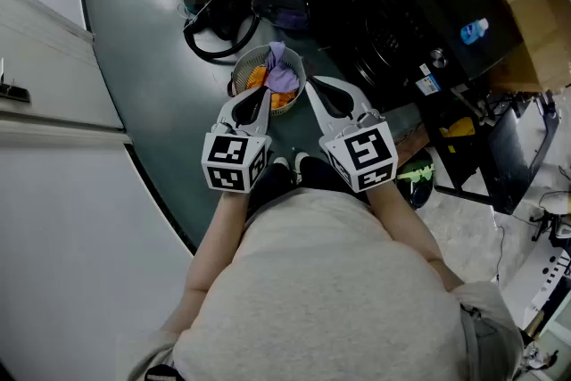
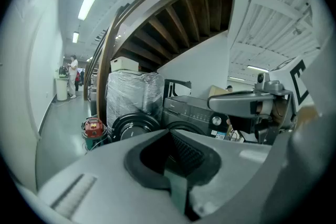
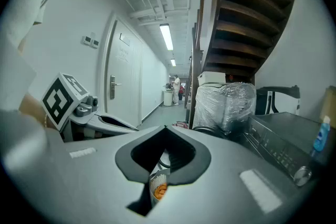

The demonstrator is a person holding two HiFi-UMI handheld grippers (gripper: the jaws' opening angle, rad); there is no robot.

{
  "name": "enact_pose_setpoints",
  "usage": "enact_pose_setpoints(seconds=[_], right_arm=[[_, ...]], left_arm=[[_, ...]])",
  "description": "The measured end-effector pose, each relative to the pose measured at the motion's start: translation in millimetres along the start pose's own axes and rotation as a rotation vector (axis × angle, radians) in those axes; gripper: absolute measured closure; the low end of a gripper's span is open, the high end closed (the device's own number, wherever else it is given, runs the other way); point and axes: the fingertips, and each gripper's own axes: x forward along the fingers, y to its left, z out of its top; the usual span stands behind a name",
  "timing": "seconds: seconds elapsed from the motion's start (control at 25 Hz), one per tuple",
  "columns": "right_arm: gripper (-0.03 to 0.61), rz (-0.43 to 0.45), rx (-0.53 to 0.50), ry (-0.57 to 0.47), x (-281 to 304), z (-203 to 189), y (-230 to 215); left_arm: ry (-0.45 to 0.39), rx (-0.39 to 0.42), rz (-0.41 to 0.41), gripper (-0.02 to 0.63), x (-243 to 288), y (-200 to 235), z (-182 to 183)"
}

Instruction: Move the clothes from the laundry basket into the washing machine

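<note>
A round laundry basket (image 1: pixel 243 67) stands on the floor in front of me, holding orange and purple clothes (image 1: pixel 281 78). Behind it is the dark washing machine (image 1: pixel 384 22), its drum opening (image 1: pixel 281 0) facing the basket and its round door (image 1: pixel 219 36) swung out to the left. My left gripper (image 1: pixel 257 95) and right gripper (image 1: pixel 319 86) hover side by side just above the basket's near rim, both shut and empty. In the right gripper view the basket (image 3: pixel 156 186) shows through the gap under the shut right gripper (image 3: pixel 165 128). The left gripper (image 2: pixel 169 132) looks towards the machine's front panel (image 2: pixel 191 113).
A red canister (image 2: pixel 93 128) and a plastic-wrapped load (image 2: pixel 134 93) stand left of the machines. A blue bottle (image 1: pixel 475 29) and a cardboard box (image 1: pixel 540 22) sit at the right. White doors (image 1: pixel 45 58) line the left wall. People stand far down the corridor (image 3: pixel 176 86).
</note>
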Motion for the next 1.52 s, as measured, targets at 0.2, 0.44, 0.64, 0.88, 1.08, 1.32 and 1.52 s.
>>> enact_pose_setpoints(seconds=[0.2, 0.44, 0.64, 0.88, 1.08, 1.32, 1.52], right_arm=[[0.561, -0.012, 0.011, 0.010, -4, -5, -9], [0.560, -0.010, 0.038, 0.005, -6, -9, -17], [0.555, 0.032, 0.055, 0.001, -3, -15, -21], [0.556, 0.074, 0.091, 0.022, 7, -30, -38], [0.556, 0.083, 0.117, 0.061, 27, -43, -48], [0.555, 0.104, 0.138, 0.129, 70, -64, -44], [0.555, 0.111, 0.172, 0.150, 133, -58, -50]], left_arm=[[-0.046, 0.004, 0.002, 0.614, -2, 0, 6], [-0.057, -0.007, 0.016, 0.614, 1, 1, 8], [-0.060, 0.022, 0.021, 0.612, 9, 1, 13], [-0.036, 0.005, 0.074, 0.612, 27, 7, 6], [-0.009, -0.042, 0.103, 0.612, 39, 24, -5], [0.036, -0.082, 0.090, 0.612, 56, 58, -21], [0.077, -0.115, 0.036, 0.612, 85, 106, -20]])
